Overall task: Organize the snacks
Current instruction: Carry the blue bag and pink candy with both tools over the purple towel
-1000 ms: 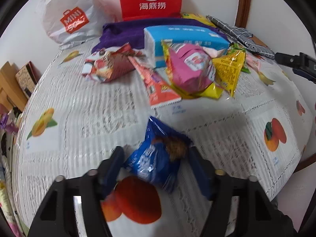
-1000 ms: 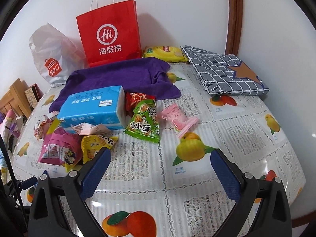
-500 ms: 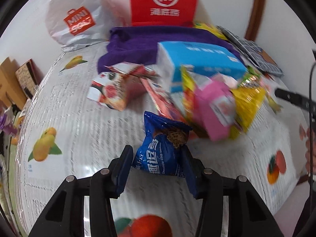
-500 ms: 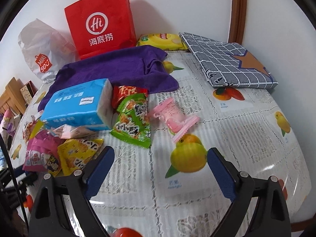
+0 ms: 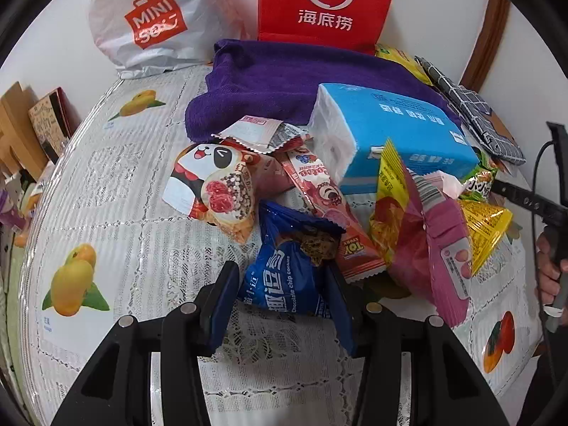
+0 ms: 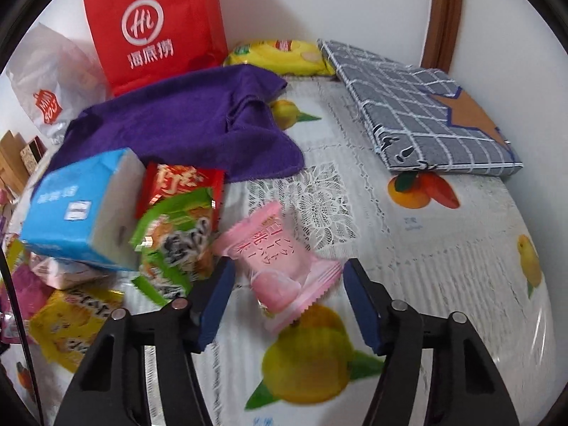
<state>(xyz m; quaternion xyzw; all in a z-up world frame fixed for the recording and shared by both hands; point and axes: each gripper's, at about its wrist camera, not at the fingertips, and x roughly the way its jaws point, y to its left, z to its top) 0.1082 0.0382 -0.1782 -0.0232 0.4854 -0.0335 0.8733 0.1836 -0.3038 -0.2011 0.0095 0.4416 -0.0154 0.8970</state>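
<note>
The blue chocolate-chip cookie packet (image 5: 284, 277) is clamped between the jaws of the left gripper (image 5: 280, 294) and has been carried from the bare tablecloth (image 5: 117, 195) up to the near edge of the snack pile (image 5: 319, 191), its crimped top now touching the long red strip packet (image 5: 330, 209). The gathering step is thus judged nearly complete. Its long axis runs forward along the fingers, top seam pointing away towards the blue tissue pack (image 5: 394, 135) (slightly tilted right). Meanwhile the right gripper (image 6: 287, 305) has been brought over the pink sweet packet (image 6: 280, 273), jaws apart on either side, nothing yet gripped; that packet lies diagonally, one crimped end towards the camera.
</note>
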